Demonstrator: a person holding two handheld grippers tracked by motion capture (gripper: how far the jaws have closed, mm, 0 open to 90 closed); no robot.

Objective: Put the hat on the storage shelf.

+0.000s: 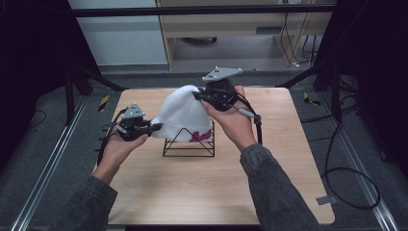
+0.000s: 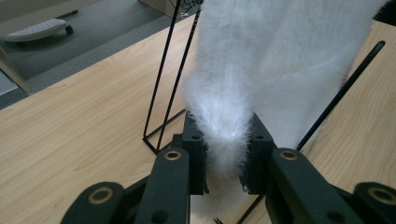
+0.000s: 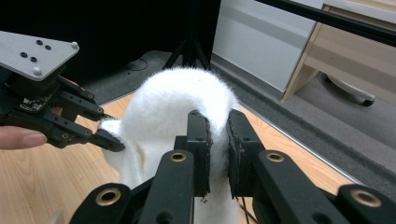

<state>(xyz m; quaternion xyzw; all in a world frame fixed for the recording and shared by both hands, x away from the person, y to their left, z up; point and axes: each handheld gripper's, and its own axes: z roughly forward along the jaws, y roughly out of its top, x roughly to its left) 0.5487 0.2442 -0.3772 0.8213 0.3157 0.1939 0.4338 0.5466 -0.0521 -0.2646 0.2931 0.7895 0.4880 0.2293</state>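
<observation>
My left gripper (image 1: 155, 127) pinches the lower edge of the white fuzzy hat (image 1: 182, 114) at its nine o'clock side; my right gripper (image 1: 196, 95) clamps the crown near one o'clock. The hat hangs stretched between them above the black wire stand (image 1: 188, 143) on the wooden table (image 1: 202, 192). A dark red pattern marks its brim.

wooden table (image 1: 202, 192), grey floor (image 1: 43, 144), cabinet (image 1: 231, 24)
</observation>
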